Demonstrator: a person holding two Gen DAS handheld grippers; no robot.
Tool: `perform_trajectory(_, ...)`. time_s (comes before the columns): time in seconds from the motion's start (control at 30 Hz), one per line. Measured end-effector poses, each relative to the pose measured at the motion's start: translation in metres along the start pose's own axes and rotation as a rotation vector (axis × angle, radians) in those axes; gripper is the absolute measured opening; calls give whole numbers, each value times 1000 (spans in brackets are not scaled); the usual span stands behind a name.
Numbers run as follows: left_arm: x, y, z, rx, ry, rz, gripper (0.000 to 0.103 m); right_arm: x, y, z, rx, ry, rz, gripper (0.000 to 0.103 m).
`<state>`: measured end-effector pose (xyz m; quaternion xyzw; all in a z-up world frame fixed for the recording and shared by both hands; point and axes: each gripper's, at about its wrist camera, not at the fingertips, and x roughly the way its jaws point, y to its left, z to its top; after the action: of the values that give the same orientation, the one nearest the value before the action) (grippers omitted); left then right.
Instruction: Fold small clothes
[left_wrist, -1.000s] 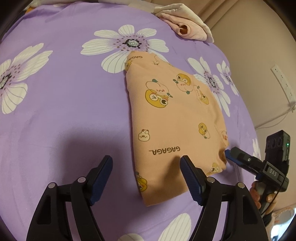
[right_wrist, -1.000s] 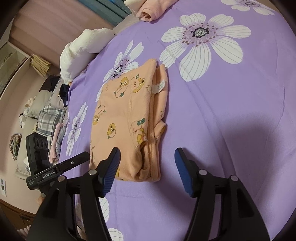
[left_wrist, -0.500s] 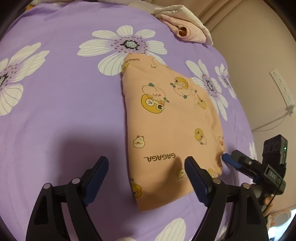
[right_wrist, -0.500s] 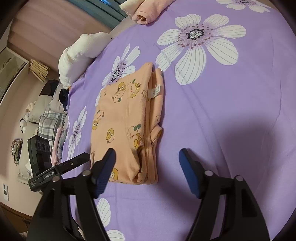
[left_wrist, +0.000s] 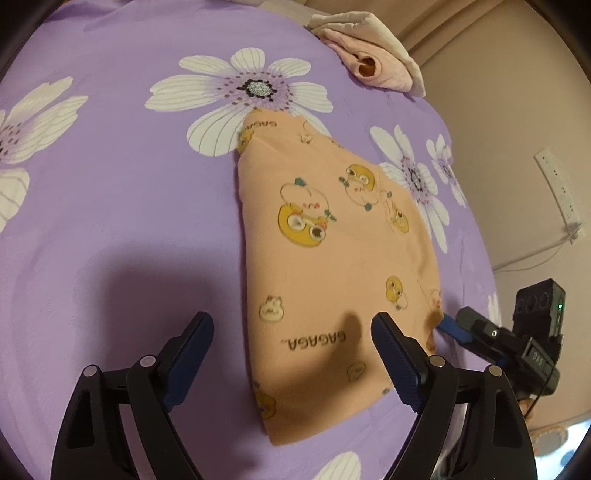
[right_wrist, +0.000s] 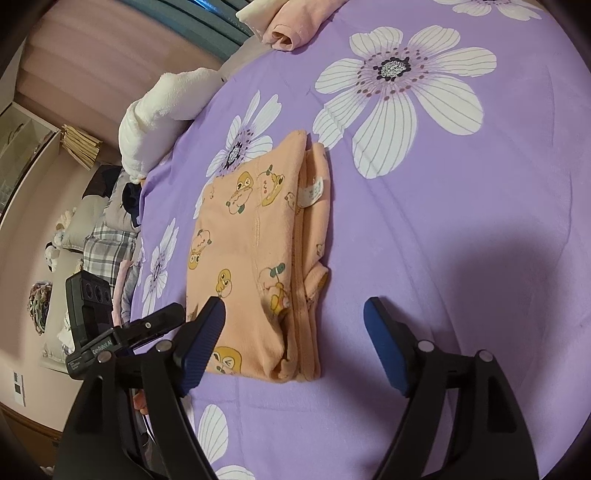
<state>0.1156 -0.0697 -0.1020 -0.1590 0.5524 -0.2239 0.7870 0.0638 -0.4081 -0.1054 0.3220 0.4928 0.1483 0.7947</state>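
Note:
A peach garment (left_wrist: 332, 266) printed with yellow ducks lies folded into a flat rectangle on the purple flowered bedspread (left_wrist: 110, 221). My left gripper (left_wrist: 291, 325) hovers open over its near edge, pads apart and pressing on nothing. In the right wrist view the same garment (right_wrist: 251, 258) shows its stacked folded edges and a white label. My right gripper (right_wrist: 295, 306) is over its near end with the jaws opening; cloth lies below them but is not pinched. Each gripper appears in the other's view, the right gripper (left_wrist: 461, 332) at the garment's corner and the left gripper (right_wrist: 162, 321) beside its left edge.
A rolled pink garment (left_wrist: 373, 66) lies at the far edge of the bed. A white fluffy blanket (right_wrist: 159, 114) and a heap of plaid clothes (right_wrist: 107, 243) sit off the bed's left side. A wall socket (left_wrist: 557, 184) and cable are beyond the right edge.
Both grippers' jaws have spread wider. The garment lies as before, and the left wrist view has shifted only slightly.

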Motion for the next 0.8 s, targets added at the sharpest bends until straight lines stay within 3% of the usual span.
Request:
perform_trajectory(0.27,4,-7,12,51,-7,14,86,7,0,6,5,4,3,79)
perform_trajectory(0.8,21,-4,17,32,50,-2,87,23,4,19,-5,10,15,79)
